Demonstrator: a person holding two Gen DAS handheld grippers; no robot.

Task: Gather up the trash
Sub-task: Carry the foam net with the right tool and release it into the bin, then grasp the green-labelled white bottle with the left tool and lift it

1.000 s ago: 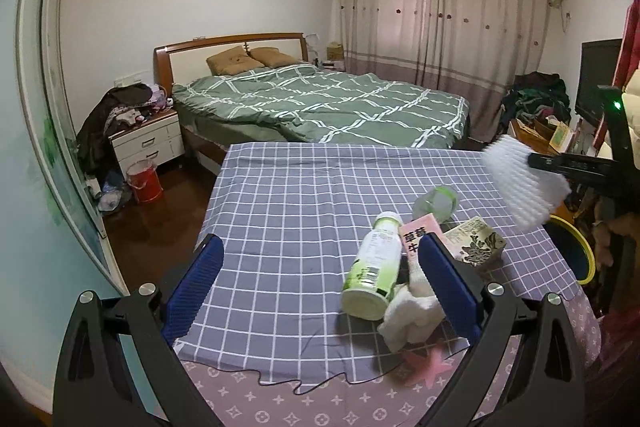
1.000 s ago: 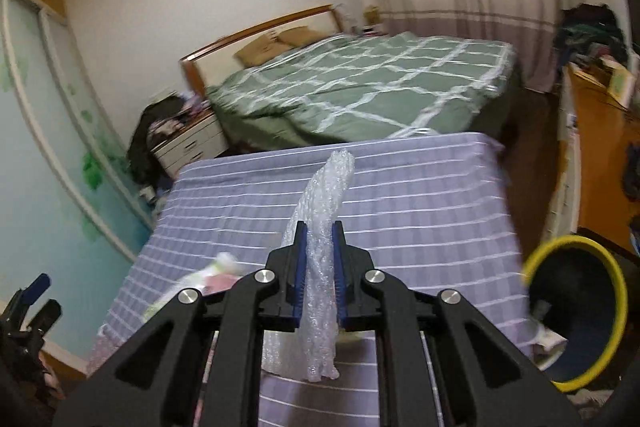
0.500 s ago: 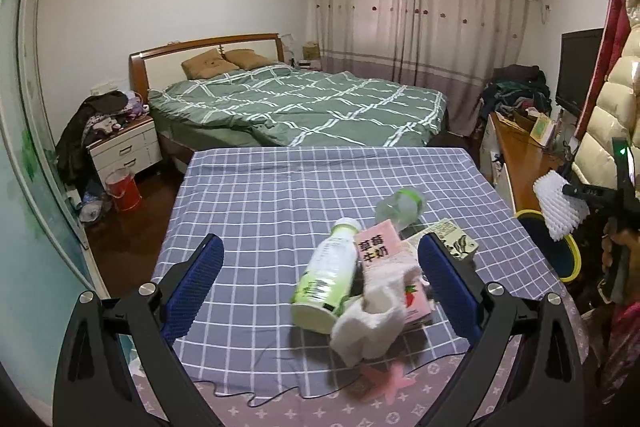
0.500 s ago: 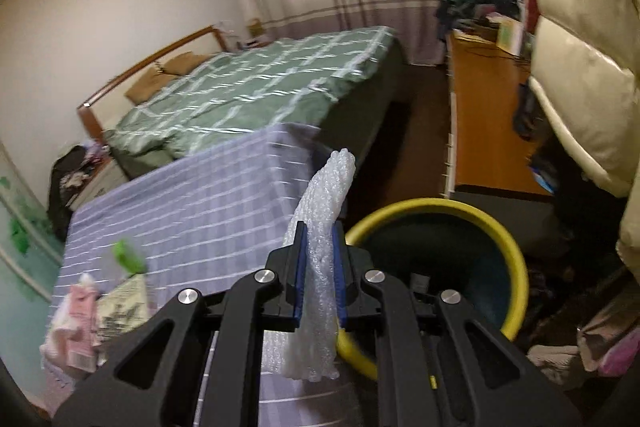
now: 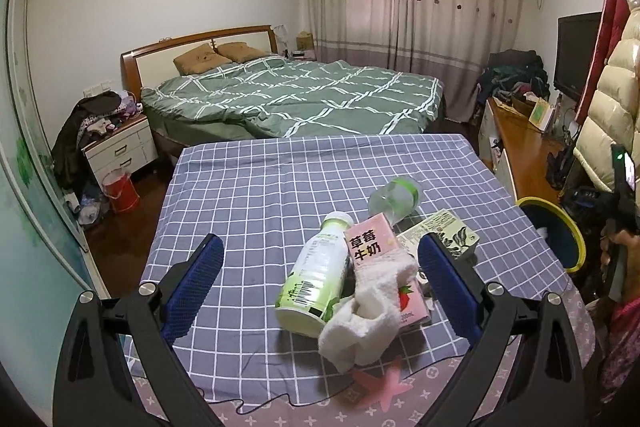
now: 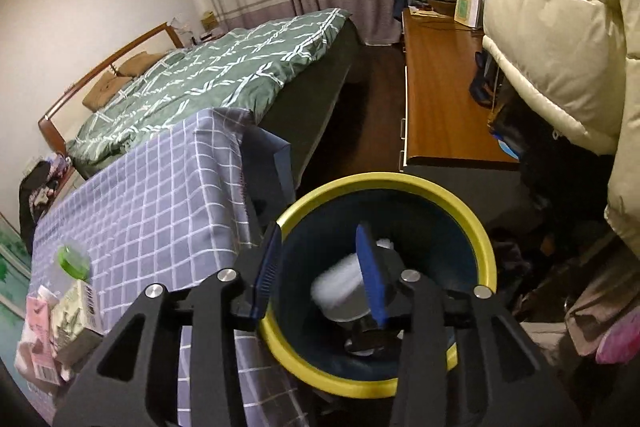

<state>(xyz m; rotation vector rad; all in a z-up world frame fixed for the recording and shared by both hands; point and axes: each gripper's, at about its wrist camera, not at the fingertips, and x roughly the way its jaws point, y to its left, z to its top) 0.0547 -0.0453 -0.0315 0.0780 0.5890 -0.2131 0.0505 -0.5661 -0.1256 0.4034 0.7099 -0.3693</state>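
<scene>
My right gripper (image 6: 322, 273) hangs over the yellow-rimmed bin (image 6: 486, 239) beside the table, its jaws opening. The white bubble wrap (image 6: 338, 283) is blurred below them inside the bin, free of the pads. My left gripper (image 5: 320, 283) stands open over the trash pile on the checked tablecloth (image 5: 260, 187). In that pile lie a green-and-white bottle (image 5: 316, 275), a pink milk carton (image 5: 370, 241), a crumpled white tissue (image 5: 372, 307), a clear bottle with a green cap (image 5: 394, 197) and a patterned carton (image 5: 440, 233). The bin (image 5: 554, 233) also shows at the table's right edge.
A green bed (image 5: 304, 99) lies beyond the table. A wooden desk (image 6: 444, 95) stands to the right behind the bin, with a cream puffer coat (image 6: 560, 39) hanging over it. A nightstand (image 5: 120, 147) and red bucket (image 5: 120, 189) are at the far left.
The right gripper swung from over the table down to the bin and opened; the bubble wrap left its pads and dropped in. The left gripper moved closer over the trash pile.
</scene>
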